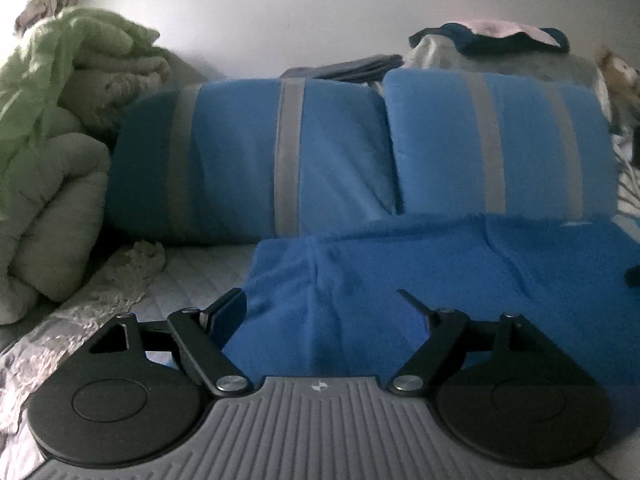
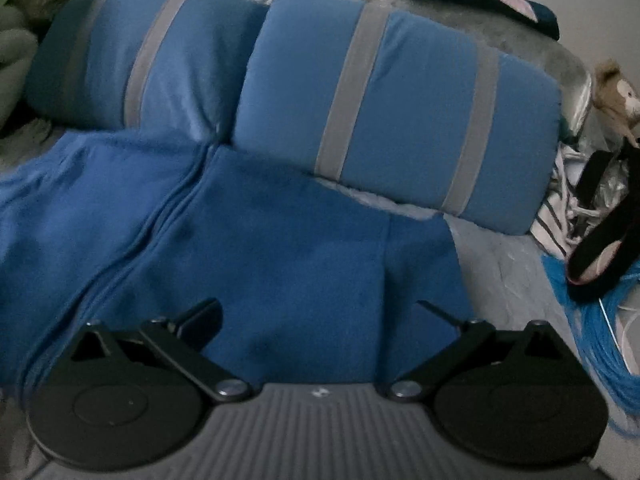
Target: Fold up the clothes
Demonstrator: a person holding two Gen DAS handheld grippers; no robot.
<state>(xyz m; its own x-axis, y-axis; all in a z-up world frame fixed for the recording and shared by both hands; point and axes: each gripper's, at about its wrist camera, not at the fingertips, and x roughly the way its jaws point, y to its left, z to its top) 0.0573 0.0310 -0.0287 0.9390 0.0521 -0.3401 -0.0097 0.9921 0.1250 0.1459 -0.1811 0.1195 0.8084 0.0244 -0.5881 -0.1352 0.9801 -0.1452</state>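
Observation:
A blue fleece garment (image 1: 400,276) lies spread flat on the bed, and it also shows in the right wrist view (image 2: 248,240). My left gripper (image 1: 320,300) is open and empty, low over the garment's near left edge. My right gripper (image 2: 316,308) is open and empty, low over the garment's near right part. A seam or fold line (image 2: 168,216) runs diagonally through the fabric. Neither gripper holds the cloth.
Two blue pillows with grey stripes (image 1: 256,160) (image 2: 400,100) lie behind the garment. A green quilt (image 1: 44,160) is piled at the left. Blue cord (image 2: 600,340), a black strap (image 2: 608,240) and striped cloth (image 2: 556,216) lie at the right. More clothes (image 1: 500,40) sit at the back.

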